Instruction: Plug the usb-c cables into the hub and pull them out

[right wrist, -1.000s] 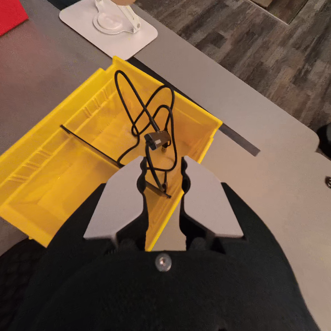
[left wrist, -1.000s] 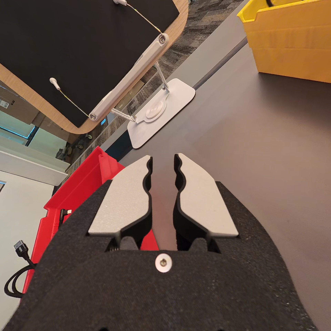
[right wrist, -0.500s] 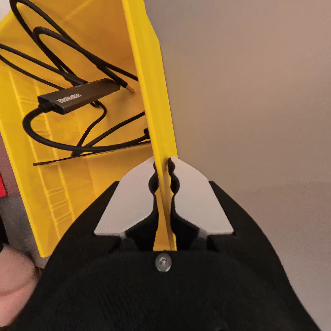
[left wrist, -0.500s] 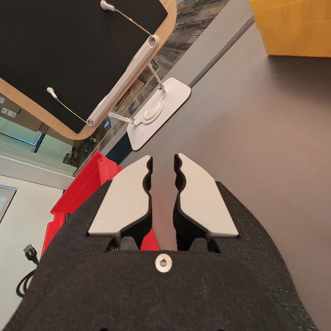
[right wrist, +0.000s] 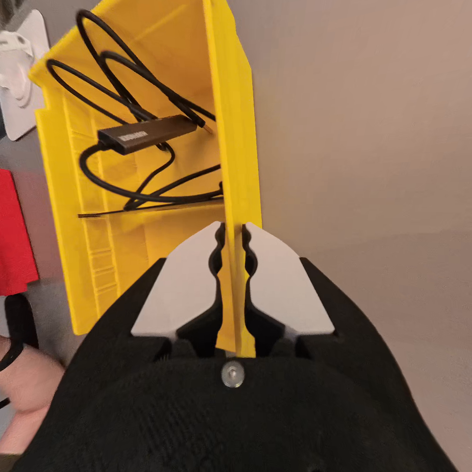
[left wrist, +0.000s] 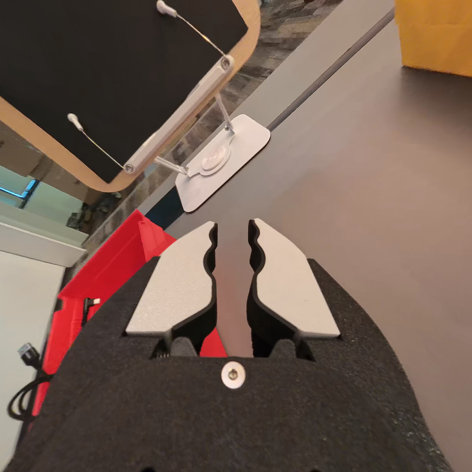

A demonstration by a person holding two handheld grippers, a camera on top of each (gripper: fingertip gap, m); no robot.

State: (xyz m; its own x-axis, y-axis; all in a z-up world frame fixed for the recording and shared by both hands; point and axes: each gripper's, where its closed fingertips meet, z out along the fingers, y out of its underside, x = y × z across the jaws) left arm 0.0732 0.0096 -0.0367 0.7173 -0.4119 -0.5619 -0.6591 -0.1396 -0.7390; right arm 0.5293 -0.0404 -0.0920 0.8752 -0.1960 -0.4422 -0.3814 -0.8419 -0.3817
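**Clerk:** Item one, the right gripper [right wrist: 233, 226]. State?

**Me:** I have its jaws pinched on the right-hand wall of the yellow bin [right wrist: 229, 127]. The wall runs straight up between both pads [right wrist: 219, 255], dark rubber against yellow plastic on each side. The bin sits on the grey table [right wrist: 357, 153].

**Clerk:** Item two, contents of that bin

**Me:** One dark hub [right wrist: 148, 135], slim and rectangular, lying in the far compartment, propped on its cabling. Black cables [right wrist: 115, 76] loop around it, some arching toward the far wall, others curling near a thin dark divider [right wrist: 153, 210] that crosses the bin. One cable end with a bare metal tip [right wrist: 207, 127] lies at the hub's right end, just beside the gripped wall. Whether any plug is seated in the hub, I cannot tell. The near compartment holds nothing that I can see.

**Clerk:** Item three, the left gripper [left wrist: 233, 226]

**Me:** Spread, a clear gap between the fingers, with only bare dark tabletop [left wrist: 357, 229] showing through it. Nothing held.

**Clerk:** Item four, surroundings on the left side

**Me:** A red bin [left wrist: 107, 268] to the near left, with a black cable [left wrist: 86, 311] and its pale plug showing inside. A second black cable [left wrist: 28, 357] hangs outside it at the left edge. A white stand base [left wrist: 229, 163] rests on the table farther off, carrying a tilted black board with a wooden rim [left wrist: 102, 76]. The yellow bin's corner shows at far right, blurred
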